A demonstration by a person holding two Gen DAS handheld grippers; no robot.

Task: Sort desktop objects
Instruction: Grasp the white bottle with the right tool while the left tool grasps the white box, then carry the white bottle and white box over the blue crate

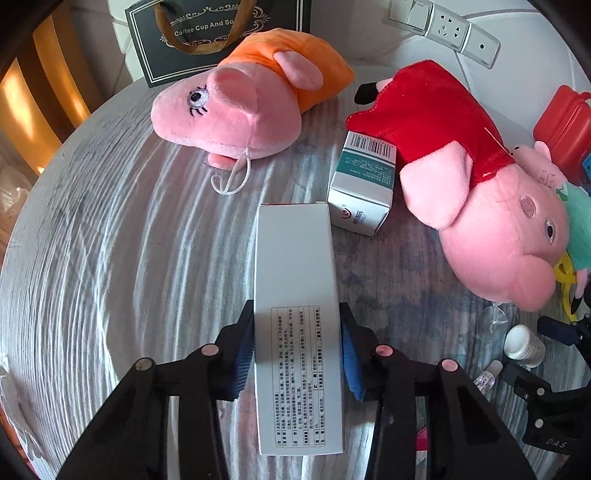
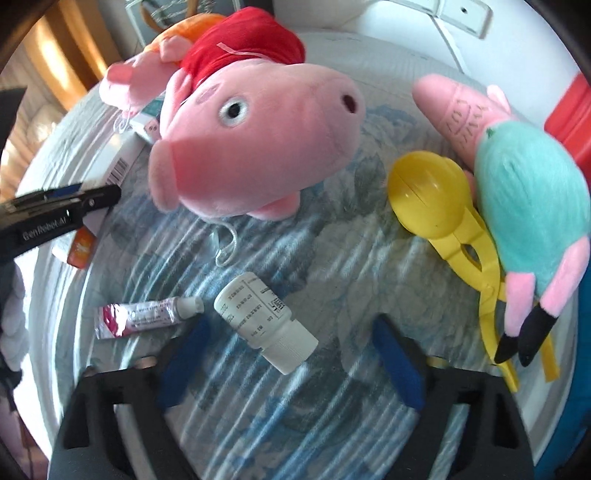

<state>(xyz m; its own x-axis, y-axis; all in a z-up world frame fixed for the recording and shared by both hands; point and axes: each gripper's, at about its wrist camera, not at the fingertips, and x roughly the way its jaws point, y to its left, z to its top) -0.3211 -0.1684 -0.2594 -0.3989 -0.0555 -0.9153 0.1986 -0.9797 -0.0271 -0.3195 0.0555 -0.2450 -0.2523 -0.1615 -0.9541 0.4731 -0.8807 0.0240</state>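
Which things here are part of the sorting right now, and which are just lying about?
In hand: long white box clamped by left gripper; white bottle between the open right gripper fingers.

Lying about: red-dress pig plush, yellow scoop, ointment tube, small teal carton.

A home is being suggested: plush pig toys [image 1: 236, 110] are lying on a round cloth-covered table [image 1: 110, 258], a gift bag [image 1: 207, 33] and wall sockets [image 1: 447, 27] behind.
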